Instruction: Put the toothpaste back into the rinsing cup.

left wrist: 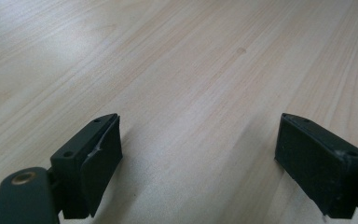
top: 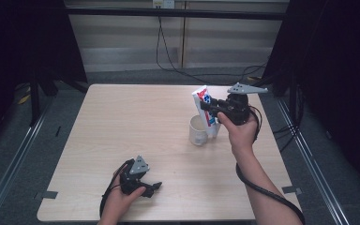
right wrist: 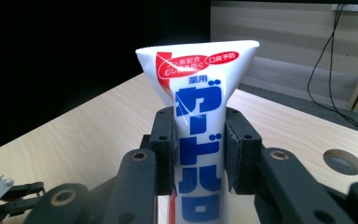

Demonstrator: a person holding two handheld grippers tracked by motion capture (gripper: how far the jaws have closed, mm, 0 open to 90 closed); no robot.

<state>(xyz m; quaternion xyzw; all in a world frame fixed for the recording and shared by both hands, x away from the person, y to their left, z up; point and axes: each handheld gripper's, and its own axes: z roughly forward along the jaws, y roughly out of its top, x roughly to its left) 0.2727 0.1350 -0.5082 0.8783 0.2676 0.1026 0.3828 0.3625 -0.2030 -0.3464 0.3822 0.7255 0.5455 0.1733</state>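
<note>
White toothpaste tube [right wrist: 200,140] w/ blue lettering clamped in my right gripper [top: 211,111], crimped end up, held just above the white cup [top: 198,130] mid-table. Left gripper [top: 151,187] rests near front edge of wooden table [top: 122,122], jaws apart, holding nothing.

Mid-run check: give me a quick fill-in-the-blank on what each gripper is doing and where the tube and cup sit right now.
1. The right gripper is shut on the white and blue ____.
2. The tube is held upright with its flat crimped end pointing ____.
3. In the high view, the tube's lower end is beside the white ____ on the table.
4. The left gripper rests low over bare wood with its jaws ____.

Missing words: tube; up; cup; open
</note>
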